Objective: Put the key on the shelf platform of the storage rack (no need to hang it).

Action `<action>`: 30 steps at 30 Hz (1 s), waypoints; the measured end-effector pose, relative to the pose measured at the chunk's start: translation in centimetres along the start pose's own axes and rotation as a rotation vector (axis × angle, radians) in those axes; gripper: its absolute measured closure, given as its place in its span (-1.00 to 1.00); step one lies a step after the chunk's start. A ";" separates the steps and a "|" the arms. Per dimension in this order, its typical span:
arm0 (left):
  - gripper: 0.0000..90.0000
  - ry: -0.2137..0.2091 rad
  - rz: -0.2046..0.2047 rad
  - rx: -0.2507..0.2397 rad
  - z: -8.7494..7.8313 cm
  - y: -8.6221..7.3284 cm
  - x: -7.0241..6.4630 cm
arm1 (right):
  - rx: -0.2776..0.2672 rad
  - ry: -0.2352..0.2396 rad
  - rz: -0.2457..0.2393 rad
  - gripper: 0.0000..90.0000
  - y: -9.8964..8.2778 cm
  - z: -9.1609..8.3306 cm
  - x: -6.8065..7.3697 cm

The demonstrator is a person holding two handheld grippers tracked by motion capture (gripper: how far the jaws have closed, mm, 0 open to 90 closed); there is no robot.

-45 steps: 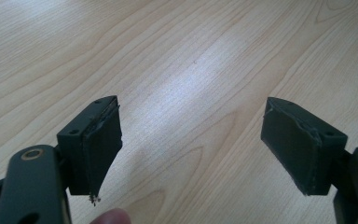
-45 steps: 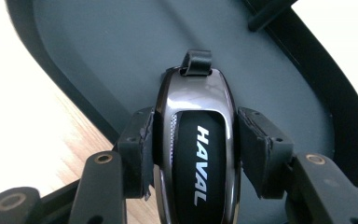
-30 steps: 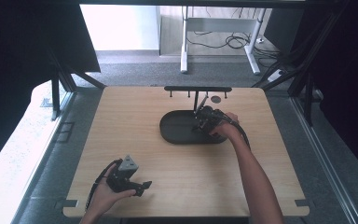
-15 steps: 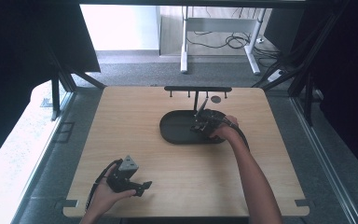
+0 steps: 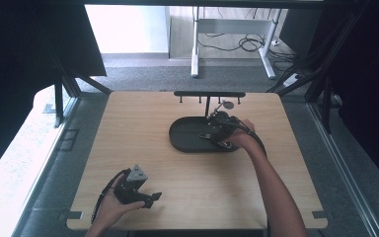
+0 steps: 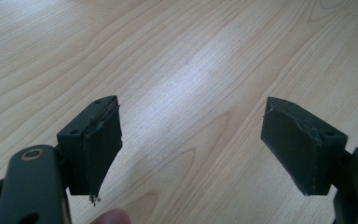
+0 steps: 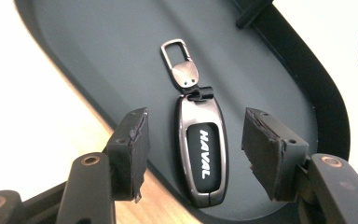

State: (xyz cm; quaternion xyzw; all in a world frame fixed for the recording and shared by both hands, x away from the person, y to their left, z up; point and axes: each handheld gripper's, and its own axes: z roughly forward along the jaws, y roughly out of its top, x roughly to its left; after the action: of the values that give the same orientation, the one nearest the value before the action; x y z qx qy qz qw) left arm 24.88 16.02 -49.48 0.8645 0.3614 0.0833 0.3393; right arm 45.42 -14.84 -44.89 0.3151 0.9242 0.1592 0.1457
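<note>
Lying flat in a dark oval tray [image 7: 74, 42] is a shiny grey key fob with a black middle and the white word HAVAL [image 7: 203, 154]. A small metal clip [image 7: 178, 63] is joined to its top end. The right gripper [image 7: 193, 149] hangs just over the tray with its jaws wide open, one on each side of the key fob, not touching it. In the high view, the right gripper [image 5: 216, 131] is over the right part of the tray [image 5: 182, 143], which sits on a light wooden table [image 5: 128, 123]. A black stand with a top bar [image 5: 209, 94] rises just behind the tray. The left gripper [image 5: 148, 197] is held low near the front left of the table, well apart from the tray. Its jaws are wide open too, with bare wood [image 6: 191, 93] between them.
</note>
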 end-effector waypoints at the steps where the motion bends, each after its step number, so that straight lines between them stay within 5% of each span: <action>1: -0.54 0.000 0.000 0.000 0.0 0.0 0.0 | -0.005 0.002 -0.002 -0.08 -0.1 -0.3 0.1; 14: -0.54 -0.003 0.005 0.008 0.2 0.1 -0.3 | -0.111 0.028 0.016 -0.07 -4.4 -3.1 1.5; 30: -0.54 0.007 -0.005 0.003 0.0 0.0 -0.1 | -0.147 0.074 0.078 -0.06 -12.6 -2.5 3.0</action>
State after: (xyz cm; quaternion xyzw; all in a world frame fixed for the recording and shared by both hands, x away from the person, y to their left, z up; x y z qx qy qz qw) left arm 24.81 15.93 -49.43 0.8638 0.3650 0.0851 0.3369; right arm 35.45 -22.89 -47.97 0.3334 0.9018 0.2435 0.1279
